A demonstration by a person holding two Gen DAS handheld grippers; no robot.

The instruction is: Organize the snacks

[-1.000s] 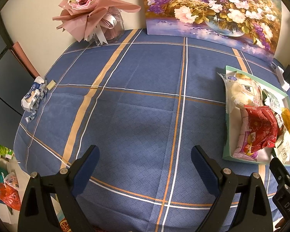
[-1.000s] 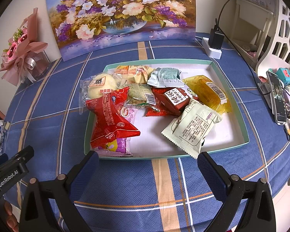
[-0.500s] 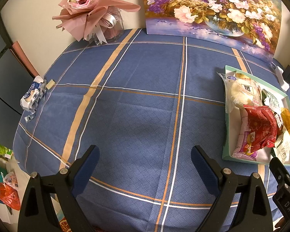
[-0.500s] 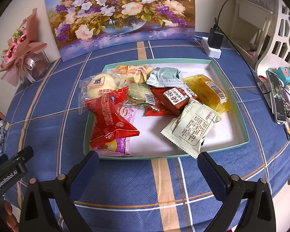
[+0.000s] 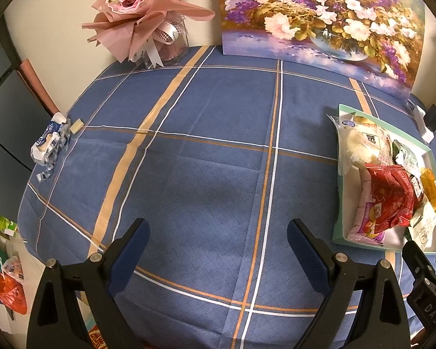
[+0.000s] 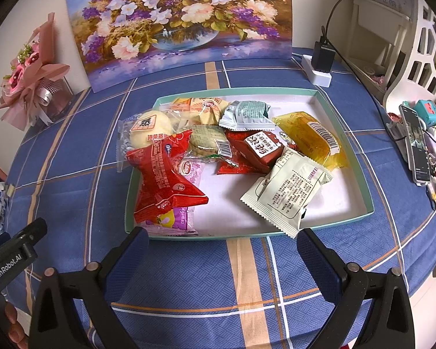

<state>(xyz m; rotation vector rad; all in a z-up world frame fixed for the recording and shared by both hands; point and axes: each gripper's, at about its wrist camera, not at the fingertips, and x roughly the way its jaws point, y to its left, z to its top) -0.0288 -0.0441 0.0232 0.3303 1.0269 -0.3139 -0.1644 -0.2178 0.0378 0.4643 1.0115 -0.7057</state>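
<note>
Snacks: crinkly sealed packets heaped in shallow mint-green cardboard tray on blue plaid tablecloth
Handling: light, slippery, crushable; pinch red foil packet across its middle
Left gripper: jaws wide, empty
Right gripper: jaws wide, empty, near tray's front rim

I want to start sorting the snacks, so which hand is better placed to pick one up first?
Right. The right tongs hang open just before the shallow green-rimmed tray of wrapped snacks; the left tongs face bare blue plaid tablecloth, with the tray off to their right.
</note>
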